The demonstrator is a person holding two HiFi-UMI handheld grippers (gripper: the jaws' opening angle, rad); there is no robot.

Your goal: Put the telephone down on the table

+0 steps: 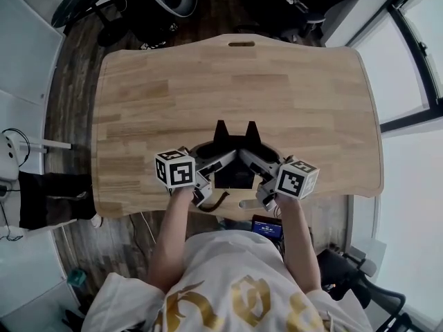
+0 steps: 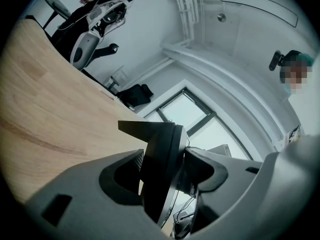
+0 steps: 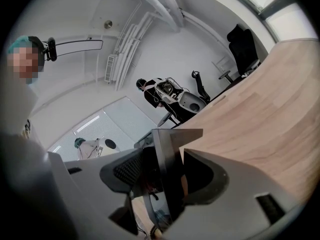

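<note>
Left gripper: jaws clamped on a thin black edge of the telephone, pads pressing both faces. Right gripper: same, closed on the opposite edge of the telephone. So it is a two-gripper hold, with each marker cube sitting outboard.

The telephone hangs at the near edge of the table, over the curved notch in that edge, with two pointed black parts reaching in over the wood. Can't tell if it touches the table yet. Rest of the table beyond it is bare wood, with a slot at the far edge.

Risks, as judgement:
- The grips are on narrow edges, so if one gripper lets go first or the two drift apart, the telephone could twist or drop.
- Set down this close to the near edge, it could tip into the notch and fall off. It needs to go further onto the table.

Writing: no brand or label is visible on the telephone. The cubes carry square patterns only. The gold print on the person's shirt is not legible.
</note>
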